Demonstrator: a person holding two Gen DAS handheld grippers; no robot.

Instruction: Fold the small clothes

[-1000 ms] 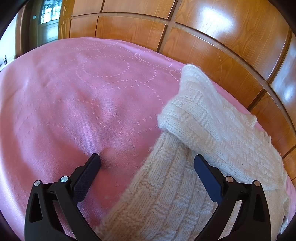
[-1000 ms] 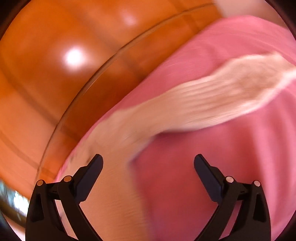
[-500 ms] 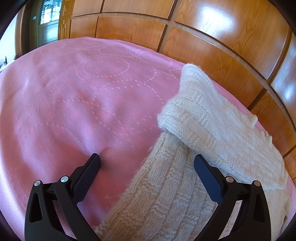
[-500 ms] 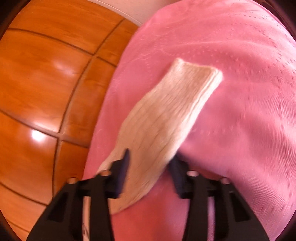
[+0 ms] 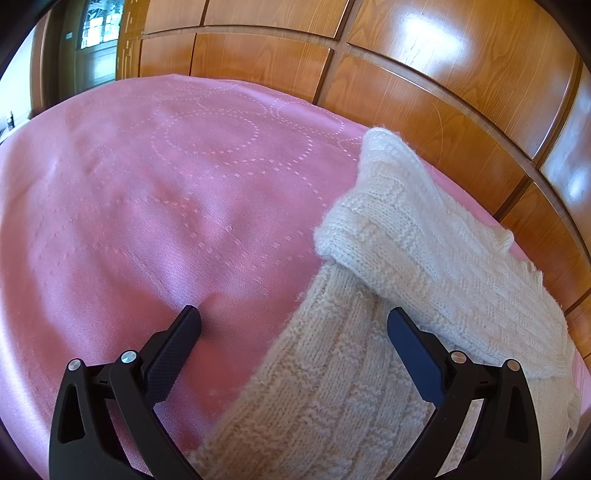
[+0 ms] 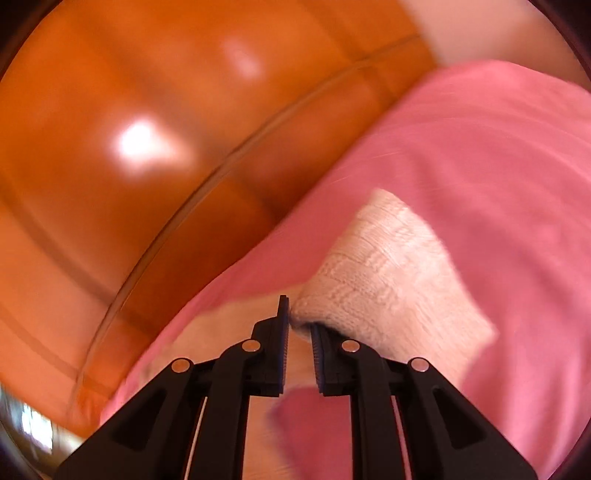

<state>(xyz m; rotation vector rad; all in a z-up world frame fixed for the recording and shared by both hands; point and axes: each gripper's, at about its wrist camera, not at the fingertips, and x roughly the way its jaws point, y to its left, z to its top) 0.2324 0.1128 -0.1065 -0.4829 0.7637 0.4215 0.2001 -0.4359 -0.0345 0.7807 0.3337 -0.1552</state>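
A cream knitted sweater (image 5: 406, 240) lies on the pink bedspread (image 5: 166, 221), one part folded over the rest. My left gripper (image 5: 293, 314) hovers open at the sweater's left edge, its left finger over the bedspread and its right finger over the knit, gripping nothing. In the blurred right wrist view, my right gripper (image 6: 299, 325) has its jaws closing, and the pads pinch the end of a cream sleeve (image 6: 388, 280). The sleeve is raised off the bedspread (image 6: 498, 166) and bunches just past the fingertips.
Glossy wooden panelling (image 5: 424, 92) runs close behind the bed on the sweater's side, and fills the left of the right wrist view (image 6: 147, 147). Open bedspread stretches to the left of the sweater. A window (image 5: 99, 22) shows at the far left.
My right gripper went from wide open over the sleeve to pinched on its end, and rose with it. The left gripper and the sweater under it have not moved.
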